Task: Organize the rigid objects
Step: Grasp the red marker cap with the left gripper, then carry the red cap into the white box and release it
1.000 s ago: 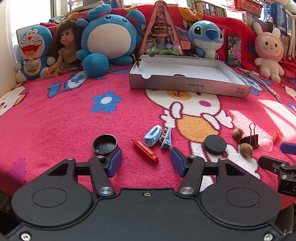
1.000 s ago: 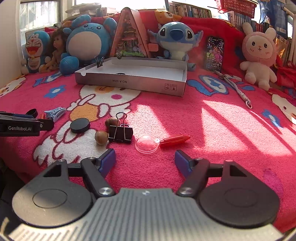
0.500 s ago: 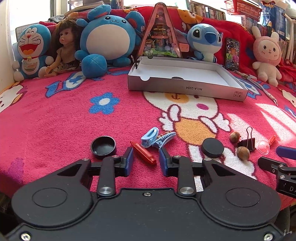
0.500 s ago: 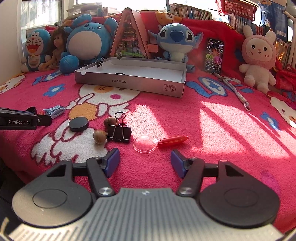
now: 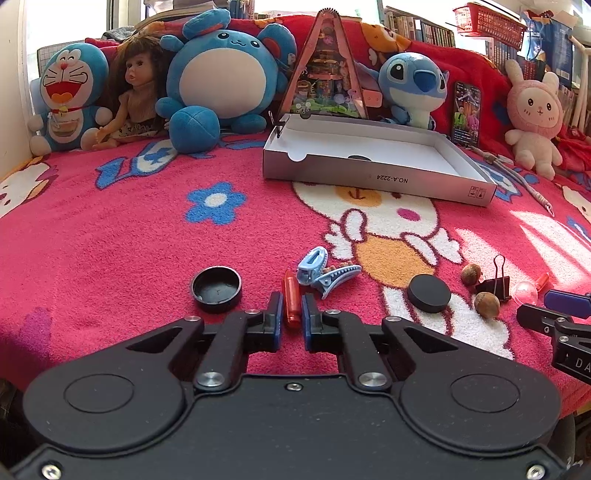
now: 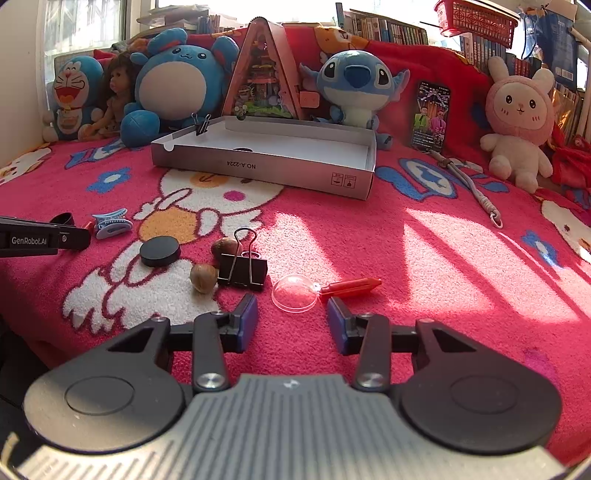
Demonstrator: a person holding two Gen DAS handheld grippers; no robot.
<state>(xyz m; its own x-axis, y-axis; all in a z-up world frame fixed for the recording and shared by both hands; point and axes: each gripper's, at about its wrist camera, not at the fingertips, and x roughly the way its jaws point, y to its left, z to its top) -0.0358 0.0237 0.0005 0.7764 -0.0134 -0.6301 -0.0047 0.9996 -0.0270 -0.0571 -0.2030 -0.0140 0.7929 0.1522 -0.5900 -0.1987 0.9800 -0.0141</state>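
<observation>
Clamping red stick (image 5: 291,301) w/ left gripper (image 5: 291,317), low centre of left view, stick lying on blanket (image 5: 110,258). Closing right gripper (image 6: 291,321) toward magnifier (image 6: 295,293), lens just ahead of tips, not pinched yet. Sitting in box (image 6: 258,162), upper centre: only dark disc, clip on rim. Waiting loose mid-frame: hair clip (image 5: 325,275), cap (image 5: 217,290), puck (image 6: 160,251), nuts (image 6: 204,277), binder clip (image 6: 242,271). Barely starting, judging by this.

- A home bedroom or playroom: a pink cartoon blanket (image 5: 110,240) covers a bed-like surface.
- Plush toys (image 5: 225,74) and a doll (image 5: 136,96) line the back.
- Bookshelves (image 6: 388,29) stand behind.
</observation>
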